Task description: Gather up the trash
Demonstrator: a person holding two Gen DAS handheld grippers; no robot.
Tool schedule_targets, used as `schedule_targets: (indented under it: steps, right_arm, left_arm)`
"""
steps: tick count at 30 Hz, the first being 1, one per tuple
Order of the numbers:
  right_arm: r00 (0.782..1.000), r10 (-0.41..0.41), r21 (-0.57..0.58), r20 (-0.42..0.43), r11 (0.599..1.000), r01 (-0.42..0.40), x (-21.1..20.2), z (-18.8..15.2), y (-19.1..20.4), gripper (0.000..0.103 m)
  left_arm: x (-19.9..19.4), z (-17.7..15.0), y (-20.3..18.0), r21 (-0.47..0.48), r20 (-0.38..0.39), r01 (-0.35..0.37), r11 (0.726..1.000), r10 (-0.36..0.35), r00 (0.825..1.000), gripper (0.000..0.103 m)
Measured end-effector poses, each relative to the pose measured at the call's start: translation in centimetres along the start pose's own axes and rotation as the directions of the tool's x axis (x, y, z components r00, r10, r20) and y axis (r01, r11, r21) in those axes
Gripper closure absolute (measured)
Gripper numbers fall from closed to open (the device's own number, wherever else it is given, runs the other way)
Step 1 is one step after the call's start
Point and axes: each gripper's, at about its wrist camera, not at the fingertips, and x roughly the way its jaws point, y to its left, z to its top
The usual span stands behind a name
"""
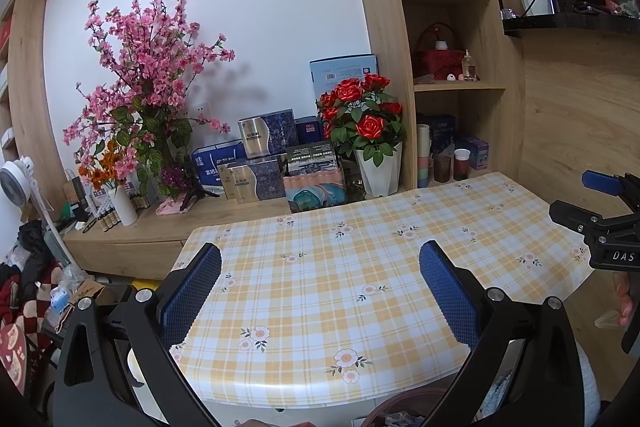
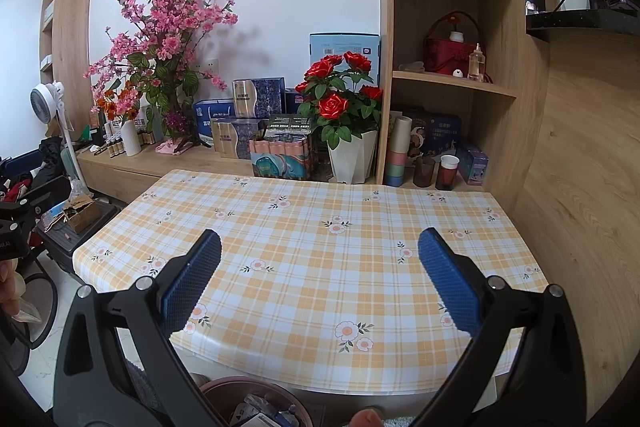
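Note:
My left gripper (image 1: 320, 267) hangs open over the near part of a table (image 1: 340, 287) covered in a yellow plaid cloth with flowers; nothing lies between its blue pads. My right gripper (image 2: 320, 259) is open too, above the same table (image 2: 320, 227), and holds nothing. Below the table's front edge stands a brown trash bin (image 2: 256, 403) with wrappers and crumpled scraps inside; its rim (image 1: 404, 407) shows at the bottom of the left wrist view. The right gripper (image 1: 600, 211) appears at the right edge of the left wrist view. No loose trash shows on the tabletop.
Behind the table a low wooden ledge (image 2: 168, 159) carries boxes, a pot of red roses (image 2: 344, 115) and a tall pink blossom arrangement (image 2: 168, 27). Shelves (image 2: 452, 83) with cups and jars stand at the right. A white fan (image 2: 48, 99) and floor clutter lie at the left.

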Motion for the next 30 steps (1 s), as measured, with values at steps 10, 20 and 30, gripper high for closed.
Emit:
schedule_targets:
  steps: [10,20,30]
  right_arm:
    - [1.000,-0.001,0.001,-0.001,1.000,0.001,0.00,0.04,-0.02,0.006]
    - [1.000,-0.002,0.002,-0.005,1.000,0.002,0.07,-0.15,-0.14,0.006]
    - [1.000,-0.003,0.005,-0.011,1.000,0.003,0.21,-0.74,-0.29,0.006]
  left_arm:
    - [-0.02,-0.06,0.01,-0.002,-0.001,0.000,1.000,0.000,1.000,0.006]
    - [0.18,-0.31,0.14,-0.009,-0.006,0.007,1.000,-0.007,1.000,0.006]
    - [0.45,-0.45,0.37,-0.017,-0.017,0.000,1.000,0.000,1.000,0.006]
